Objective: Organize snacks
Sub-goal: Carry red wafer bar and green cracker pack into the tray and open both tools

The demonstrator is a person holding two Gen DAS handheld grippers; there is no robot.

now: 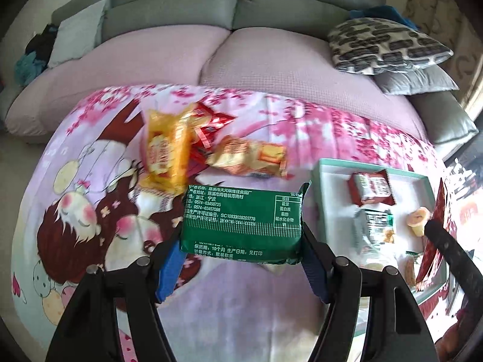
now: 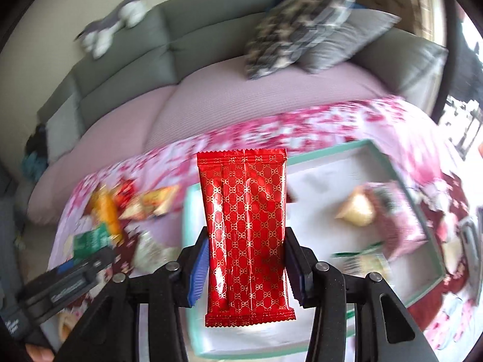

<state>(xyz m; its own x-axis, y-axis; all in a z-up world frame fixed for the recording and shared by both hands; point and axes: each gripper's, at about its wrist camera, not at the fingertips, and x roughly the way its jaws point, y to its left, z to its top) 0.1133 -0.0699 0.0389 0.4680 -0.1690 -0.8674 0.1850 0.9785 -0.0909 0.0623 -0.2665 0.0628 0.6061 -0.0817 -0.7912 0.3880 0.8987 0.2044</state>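
We are holding snacks over a cherry-blossom cartoon cloth [image 1: 90, 199] on the tabletop, a grey sofa [image 1: 181, 9] behind it: left gripper [image 1: 241, 241] fingers grasping a green packet [image 1: 241, 220], right gripper [image 2: 246, 265] fingers grasping a red packet [image 2: 246, 226].

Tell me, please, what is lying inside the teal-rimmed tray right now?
In the tray: a dark red packet, a white-and-green packet and a small cake. The right gripper and its red packet cover the near right part.

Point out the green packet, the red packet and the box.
green packet [image 1: 241, 226], left wrist view, middle of its printed back.
red packet [image 2: 246, 235], right wrist view, middle of its patterned face.
box [image 2: 329, 150], right wrist view, far teal rim.
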